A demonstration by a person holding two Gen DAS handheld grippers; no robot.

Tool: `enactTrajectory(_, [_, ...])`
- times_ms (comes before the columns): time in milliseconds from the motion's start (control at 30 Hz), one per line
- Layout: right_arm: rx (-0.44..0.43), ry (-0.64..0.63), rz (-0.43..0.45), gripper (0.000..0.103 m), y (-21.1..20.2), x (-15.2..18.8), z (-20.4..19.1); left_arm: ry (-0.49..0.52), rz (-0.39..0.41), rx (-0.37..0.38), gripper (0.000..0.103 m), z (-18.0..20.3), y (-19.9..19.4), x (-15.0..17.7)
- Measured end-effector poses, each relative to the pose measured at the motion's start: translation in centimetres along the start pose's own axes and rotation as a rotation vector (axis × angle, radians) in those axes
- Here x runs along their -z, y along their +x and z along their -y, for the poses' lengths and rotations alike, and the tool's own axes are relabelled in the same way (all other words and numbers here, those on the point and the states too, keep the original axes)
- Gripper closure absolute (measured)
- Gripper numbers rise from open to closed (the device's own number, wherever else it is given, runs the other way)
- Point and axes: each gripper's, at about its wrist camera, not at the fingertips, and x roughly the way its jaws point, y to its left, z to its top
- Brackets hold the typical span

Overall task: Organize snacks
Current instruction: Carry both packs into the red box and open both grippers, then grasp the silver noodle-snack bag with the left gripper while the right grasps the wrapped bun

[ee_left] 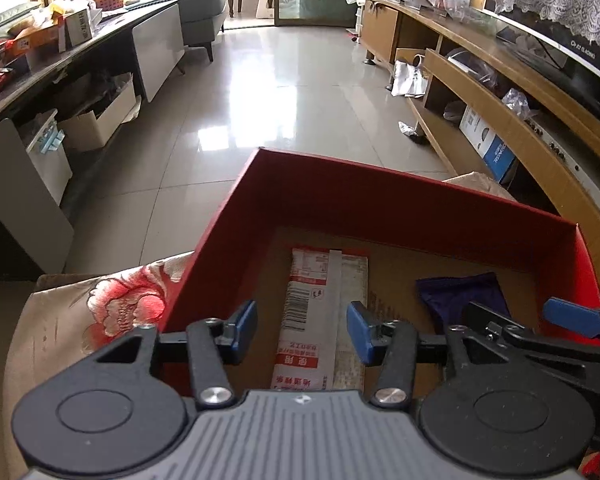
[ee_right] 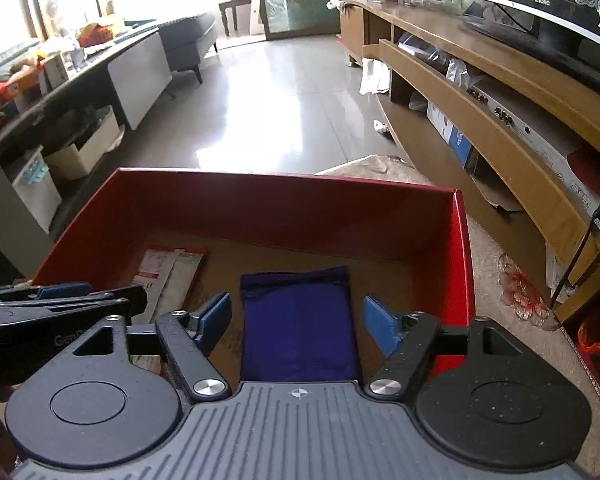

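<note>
An open red cardboard box stands on a floral cloth. On its brown floor lie a red and white snack packet at the left and a dark blue pouch at the right. My left gripper hangs over the packet, which lies between its blue pads without touching them. My right gripper straddles the blue pouch the same way, with a gap on each side. Each gripper shows at the edge of the other's view: the right gripper, the left gripper.
The floral cloth covers the surface under the box. A wooden TV cabinet with a television runs along the right. A low dark table piled with boxes and snacks runs along the left. Shiny tiled floor lies beyond.
</note>
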Motion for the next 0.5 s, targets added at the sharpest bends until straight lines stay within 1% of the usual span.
enactTrajectory(33, [0.009, -0.007, 0.001, 0.018, -0.1, -0.1, -0.1, -0.002, 0.002, 0.004, 0.048, -0.1, -0.2, 0.0])
enactTrajectory(133, [0.020, -0.024, 0.020, 0.018, -1.1, -0.4, -0.5, -0.008, 0.011, 0.014, 0.047, -0.4, -1.2, 0.1])
enactTrajectory(300, [0.031, -0.033, 0.044, 0.017, -2.9, -0.5, -0.9, -0.028, 0.030, 0.055, 0.041, -1.4, -3.7, 0.3])
enactTrajectory(400, [0.032, -0.039, 0.051, 0.017, -4.2, -0.2, -1.2, -0.024, 0.047, 0.067, 0.037, -2.2, -5.3, 0.9])
enactTrajectory(500, [0.039, -0.061, 0.049, 0.017, -5.3, 0.4, -1.9, -0.026, 0.046, 0.074, 0.035, -3.4, -6.7, 1.9])
